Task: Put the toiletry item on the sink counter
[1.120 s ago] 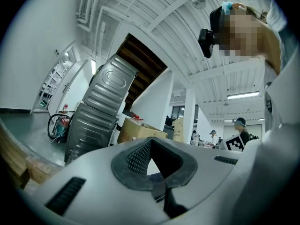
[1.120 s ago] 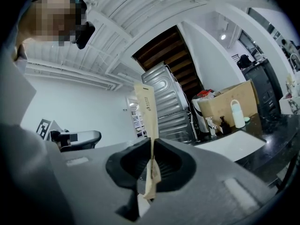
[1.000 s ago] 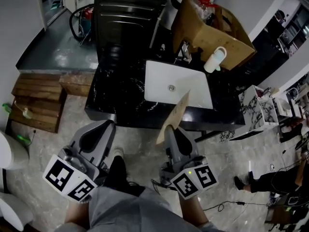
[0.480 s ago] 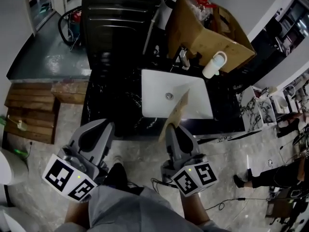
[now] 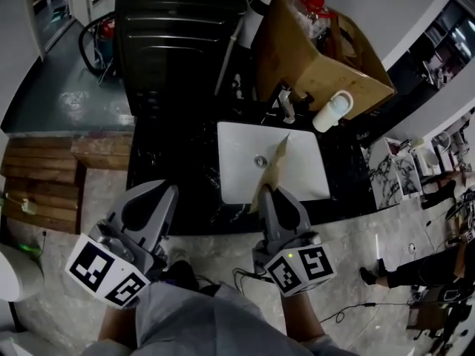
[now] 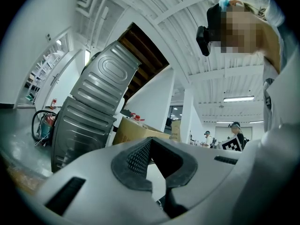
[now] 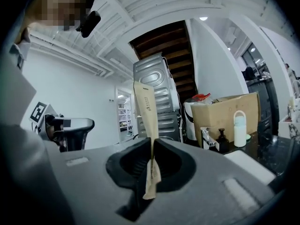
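while left tongs [image 6: 150,142] sit clenched empty, right tongs [image 7: 152,143] clamp toiletry sachet [image 7: 145,104], most jutting beyond tips.

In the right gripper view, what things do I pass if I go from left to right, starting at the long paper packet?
paper packet → faucet → dark pump bottle → white bottle. The cardboard box spreads behind the last three, so it is left out.
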A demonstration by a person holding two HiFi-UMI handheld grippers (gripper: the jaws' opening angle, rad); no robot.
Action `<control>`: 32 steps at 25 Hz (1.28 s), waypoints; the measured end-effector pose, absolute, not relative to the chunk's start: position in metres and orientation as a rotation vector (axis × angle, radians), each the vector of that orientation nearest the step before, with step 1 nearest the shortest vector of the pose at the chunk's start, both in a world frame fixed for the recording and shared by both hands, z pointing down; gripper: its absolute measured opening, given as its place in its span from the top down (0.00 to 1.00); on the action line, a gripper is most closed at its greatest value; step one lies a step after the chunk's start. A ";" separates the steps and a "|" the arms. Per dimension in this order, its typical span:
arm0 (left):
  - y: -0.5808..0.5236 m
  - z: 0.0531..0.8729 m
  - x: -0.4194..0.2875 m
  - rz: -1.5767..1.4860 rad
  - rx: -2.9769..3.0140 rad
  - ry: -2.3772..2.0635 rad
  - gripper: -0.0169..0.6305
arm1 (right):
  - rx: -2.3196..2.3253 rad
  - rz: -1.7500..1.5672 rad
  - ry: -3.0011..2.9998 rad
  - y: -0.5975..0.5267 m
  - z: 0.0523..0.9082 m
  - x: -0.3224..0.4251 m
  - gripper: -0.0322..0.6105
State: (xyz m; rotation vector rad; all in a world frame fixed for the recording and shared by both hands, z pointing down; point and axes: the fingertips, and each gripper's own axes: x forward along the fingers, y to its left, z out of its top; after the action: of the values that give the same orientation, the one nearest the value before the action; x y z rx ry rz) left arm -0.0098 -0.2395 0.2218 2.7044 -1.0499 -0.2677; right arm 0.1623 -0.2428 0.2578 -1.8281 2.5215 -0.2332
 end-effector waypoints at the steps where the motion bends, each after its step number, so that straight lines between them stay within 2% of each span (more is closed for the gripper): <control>1: -0.246 0.223 -0.011 -0.268 2.706 -1.042 0.97 | -1.842 -0.224 2.519 -0.250 0.258 0.162 0.91; 13: -0.300 0.234 -0.033 -0.275 2.687 -1.006 0.97 | -1.974 -0.219 2.502 -0.319 0.279 0.168 0.91; 32: -0.337 0.237 -0.038 -0.328 2.602 -1.094 0.97 | -2.070 -0.017 2.707 -0.418 0.292 0.200 0.91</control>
State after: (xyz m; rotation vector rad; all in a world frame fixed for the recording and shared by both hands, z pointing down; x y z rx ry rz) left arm -0.0378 -0.3366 0.2373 2.6018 -1.0943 -0.3282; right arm 0.1995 -0.4180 0.2924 -2.0698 2.7065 -0.0169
